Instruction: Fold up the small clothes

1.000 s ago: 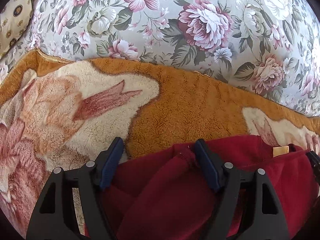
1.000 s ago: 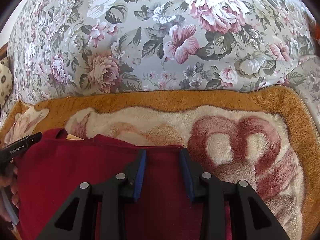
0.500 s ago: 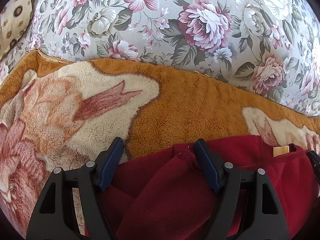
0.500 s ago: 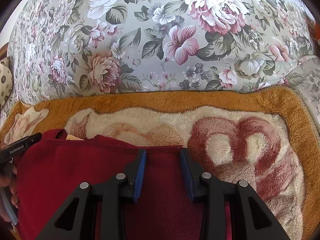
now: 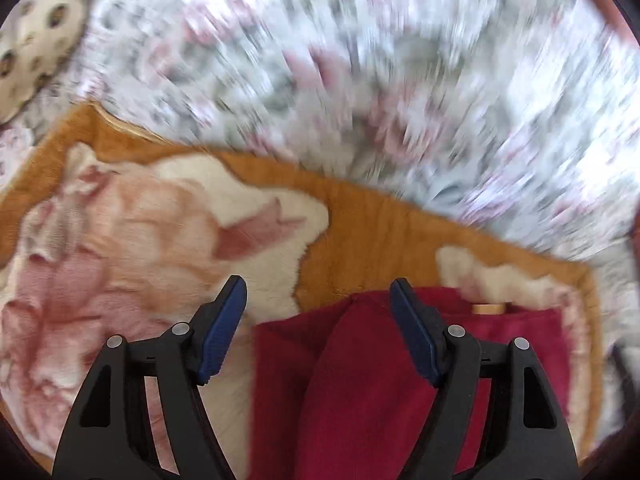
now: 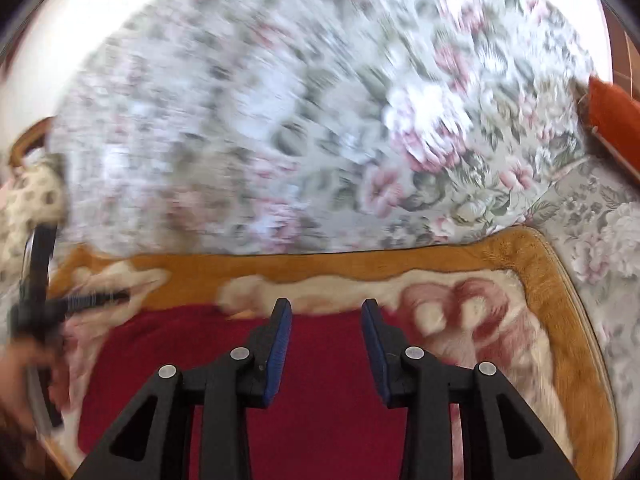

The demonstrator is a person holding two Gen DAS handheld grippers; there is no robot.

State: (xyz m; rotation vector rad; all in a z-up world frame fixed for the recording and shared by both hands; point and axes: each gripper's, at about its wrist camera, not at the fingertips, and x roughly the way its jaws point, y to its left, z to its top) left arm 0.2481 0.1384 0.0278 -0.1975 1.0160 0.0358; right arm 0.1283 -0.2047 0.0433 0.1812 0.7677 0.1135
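Observation:
A dark red fleece garment [image 5: 360, 376] lies on an orange and cream plush blanket [image 5: 160, 232]. In the left wrist view a folded flap of it lies under and between my fingers, and a small tan label [image 5: 488, 309] shows at its far edge. My left gripper [image 5: 318, 294] is open and holds nothing. In the right wrist view the garment [image 6: 324, 392] lies flat under my right gripper [image 6: 326, 310], which is open and empty above its far edge. The left gripper [image 6: 36, 292] shows blurred at the left edge of that view.
The blanket [image 6: 552, 292] covers a sofa seat. The floral sofa back [image 6: 300, 140] rises behind it. A cream patterned cushion [image 5: 32, 48] sits at far left. An orange-red object [image 6: 612, 116] is at far right. Both views are motion-blurred.
Both grippers have pulled up and back from the garment, so more blanket and sofa show. The left gripper has shifted left. Both stay open.

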